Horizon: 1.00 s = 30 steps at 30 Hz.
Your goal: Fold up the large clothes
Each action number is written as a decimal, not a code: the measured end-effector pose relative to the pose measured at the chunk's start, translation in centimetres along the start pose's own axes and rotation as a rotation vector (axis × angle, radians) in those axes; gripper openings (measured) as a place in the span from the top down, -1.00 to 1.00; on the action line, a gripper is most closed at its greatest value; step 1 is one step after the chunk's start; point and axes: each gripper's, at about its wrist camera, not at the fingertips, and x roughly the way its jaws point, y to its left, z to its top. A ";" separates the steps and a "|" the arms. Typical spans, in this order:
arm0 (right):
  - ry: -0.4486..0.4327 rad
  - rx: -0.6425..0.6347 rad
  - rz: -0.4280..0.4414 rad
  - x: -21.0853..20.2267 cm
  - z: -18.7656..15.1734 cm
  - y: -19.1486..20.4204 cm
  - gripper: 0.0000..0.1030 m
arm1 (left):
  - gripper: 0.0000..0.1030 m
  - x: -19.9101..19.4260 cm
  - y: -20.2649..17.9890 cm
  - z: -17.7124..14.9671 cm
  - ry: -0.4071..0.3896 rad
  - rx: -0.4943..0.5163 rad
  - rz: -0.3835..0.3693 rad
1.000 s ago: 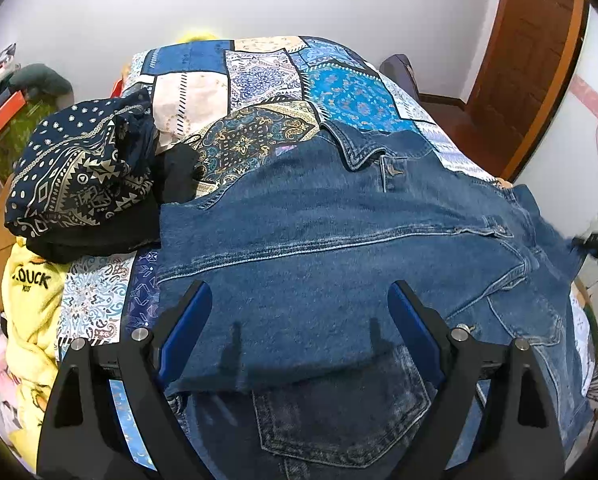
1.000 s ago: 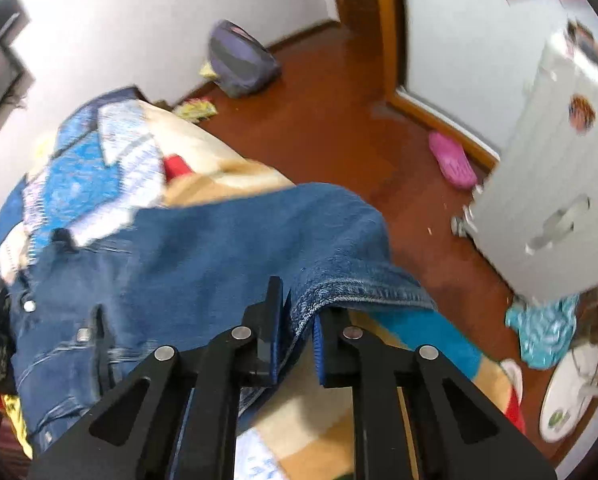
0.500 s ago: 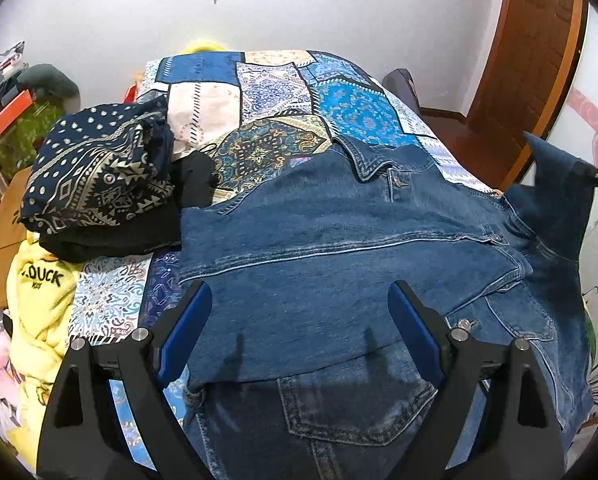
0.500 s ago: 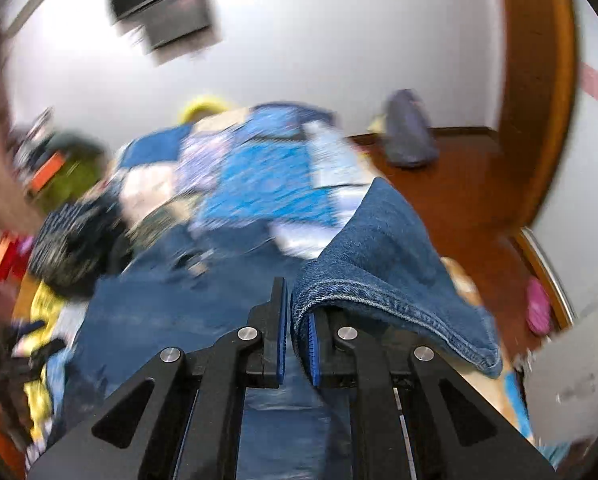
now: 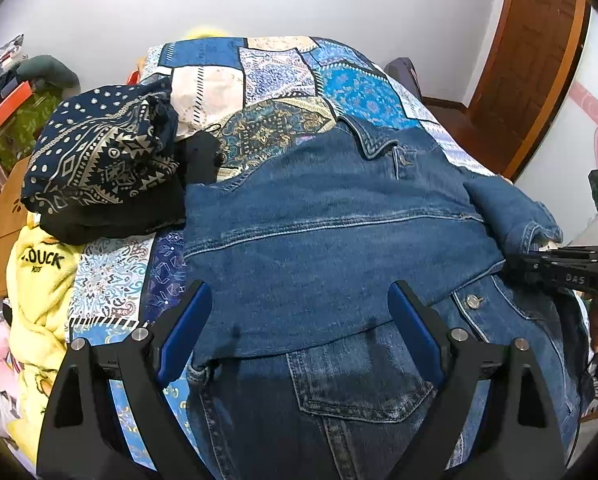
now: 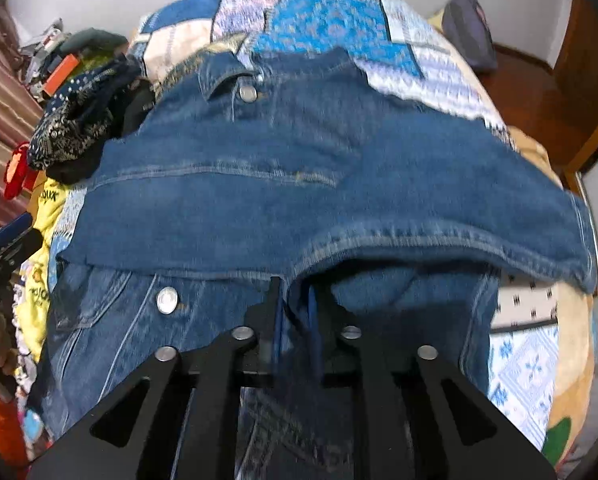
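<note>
A blue denim jacket (image 5: pixel 331 240) lies spread on the patchwork bedspread (image 5: pixel 283 76), collar toward the far end. It also fills the right wrist view (image 6: pixel 283 184). My left gripper (image 5: pixel 299 320) is open and empty, hovering just above the jacket's near part. My right gripper (image 6: pixel 295 300) is shut on the jacket's right sleeve (image 6: pixel 439 240), which drapes folded inward over the jacket body. In the left wrist view the right gripper (image 5: pixel 519 258) shows at the right edge with the sleeve cuff (image 5: pixel 515 216) at its fingers.
A pile of dark patterned and black clothes (image 5: pixel 103 160) lies on the bed's left side, with a yellow garment (image 5: pixel 43 280) below it. A wooden door (image 5: pixel 535 60) and brown floor lie to the right. A bag (image 6: pixel 469 36) sits on the floor beyond the bed.
My right gripper has carried the sleeve from off the bed's right side, up and inward over the jacket body. The left gripper stays open above the jacket.
</note>
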 end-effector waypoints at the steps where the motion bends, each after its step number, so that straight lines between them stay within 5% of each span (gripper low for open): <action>1: 0.018 0.009 0.005 -0.3 -0.1 -0.2 0.69 | -0.74 0.1 -0.2 0.0 0.003 0.003 -0.001; 6: -0.043 0.035 0.006 -3.8 -0.6 -1.6 0.51 | -0.74 0.3 -1.5 0.3 -0.003 0.023 -0.012; 8: -0.080 0.051 -0.021 -4.9 -0.7 -2.1 0.24 | -0.74 0.3 -2.0 0.5 -0.006 0.034 -0.018; 14: -0.190 0.171 -0.084 -8.5 -0.9 -6.0 0.04 | -0.74 0.5 -3.7 1.0 -0.007 0.070 -0.029; 22: -0.225 0.542 -0.020 -6.7 -1.4 -14.2 0.03 | -0.74 1.2 -5.0 1.0 0.011 0.087 -0.033; 30: -0.159 0.713 0.062 -2.4 -1.3 -17.3 0.03 | -0.74 1.7 -5.0 1.4 0.020 0.078 -0.027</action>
